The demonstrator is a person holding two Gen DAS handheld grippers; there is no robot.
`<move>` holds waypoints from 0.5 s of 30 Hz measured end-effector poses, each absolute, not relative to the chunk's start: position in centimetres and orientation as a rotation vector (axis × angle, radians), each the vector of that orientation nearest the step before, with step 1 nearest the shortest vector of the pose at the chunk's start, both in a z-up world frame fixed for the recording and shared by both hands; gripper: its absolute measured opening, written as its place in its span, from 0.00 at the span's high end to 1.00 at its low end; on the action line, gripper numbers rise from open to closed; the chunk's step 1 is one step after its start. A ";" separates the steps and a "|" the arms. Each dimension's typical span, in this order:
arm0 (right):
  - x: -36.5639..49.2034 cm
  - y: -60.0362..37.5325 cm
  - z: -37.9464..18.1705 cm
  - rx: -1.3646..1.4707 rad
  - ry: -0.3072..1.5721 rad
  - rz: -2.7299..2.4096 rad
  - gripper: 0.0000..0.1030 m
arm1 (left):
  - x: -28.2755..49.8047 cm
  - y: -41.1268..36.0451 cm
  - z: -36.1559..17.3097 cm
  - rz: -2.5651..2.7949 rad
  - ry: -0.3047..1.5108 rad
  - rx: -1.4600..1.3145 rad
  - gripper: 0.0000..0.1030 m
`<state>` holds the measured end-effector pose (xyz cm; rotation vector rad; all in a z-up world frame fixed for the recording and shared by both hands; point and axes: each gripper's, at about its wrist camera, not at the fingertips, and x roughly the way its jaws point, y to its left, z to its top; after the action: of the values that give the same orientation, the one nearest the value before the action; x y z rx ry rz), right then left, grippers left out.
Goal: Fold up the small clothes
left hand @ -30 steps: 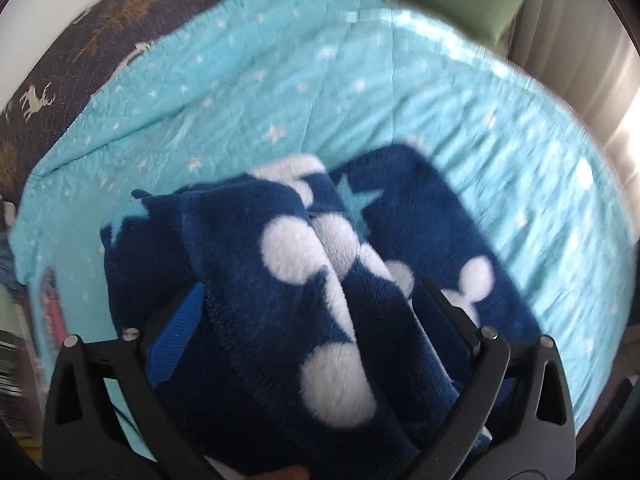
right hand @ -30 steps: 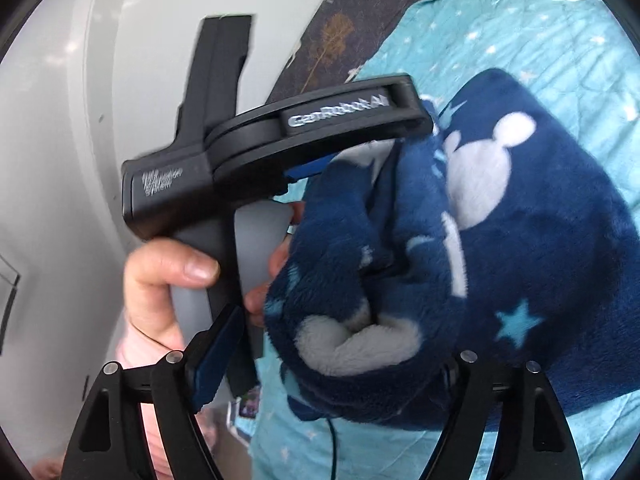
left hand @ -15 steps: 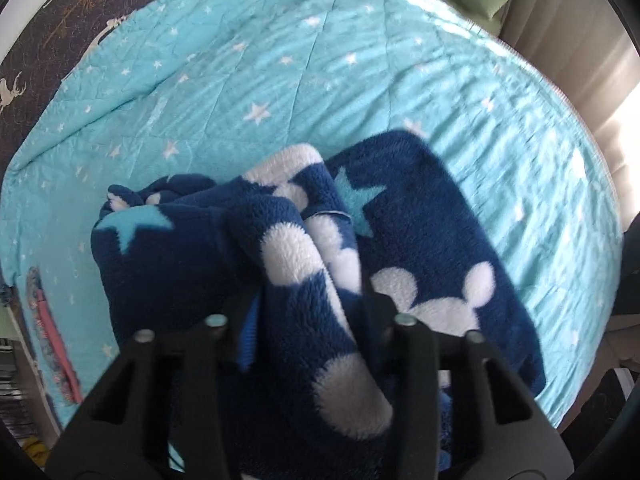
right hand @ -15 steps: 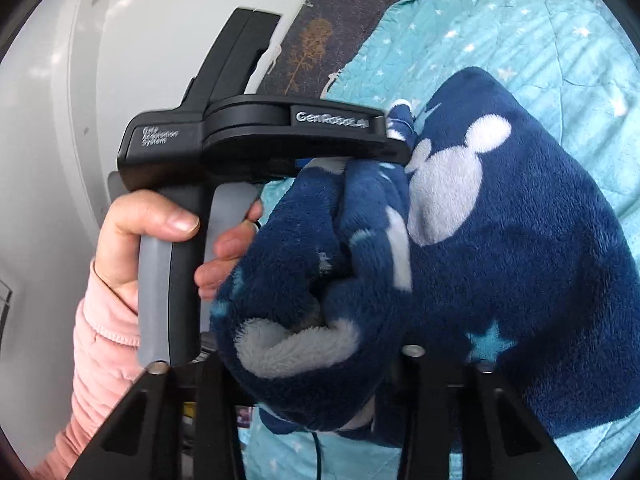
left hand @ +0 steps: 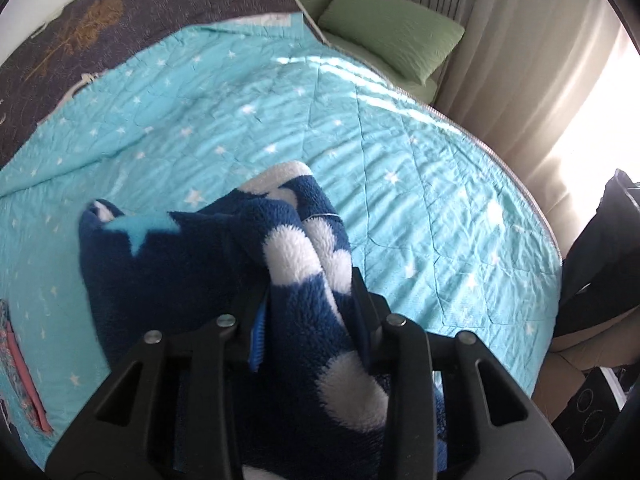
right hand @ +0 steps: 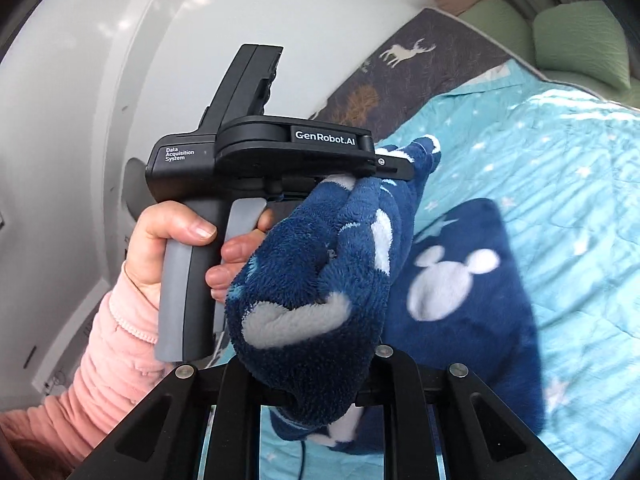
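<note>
Left wrist: left gripper (left hand: pixel 308 304) clamps fluffy navy fleece garment (left hand: pixel 200 264) | right gripper (right hand: pixel 312 364) pinches bunched fleece, jaws just closing

Daylight enters through the curtain (left hand: pixel 560 92) at two o'clock in the left wrist view, blown out white there, and lays pale streaks across the turquoise quilt (left hand: pixel 360 112). Both fisheye views bend hard and go black at the corners. The fleece garment (right hand: pixel 460 280) is slightly motion-blurred.
</note>
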<state>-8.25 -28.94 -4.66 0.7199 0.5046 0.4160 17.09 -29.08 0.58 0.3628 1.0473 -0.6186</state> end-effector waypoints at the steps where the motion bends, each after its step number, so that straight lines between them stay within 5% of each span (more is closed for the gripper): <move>1: -8.7 -29.6 -5.7 0.746 0.524 0.397 0.83 | 17.4 -29.5 -0.3 -0.620 1.059 0.360 0.63; 15: -9.8 -33.0 -11.2 0.876 0.659 0.317 0.83 | 17.0 -30.8 -5.8 -0.797 1.006 0.258 0.59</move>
<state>-9.82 -32.99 -11.20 0.8760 0.6587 0.3171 17.00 -30.76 -5.81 0.2579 1.0059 -0.7971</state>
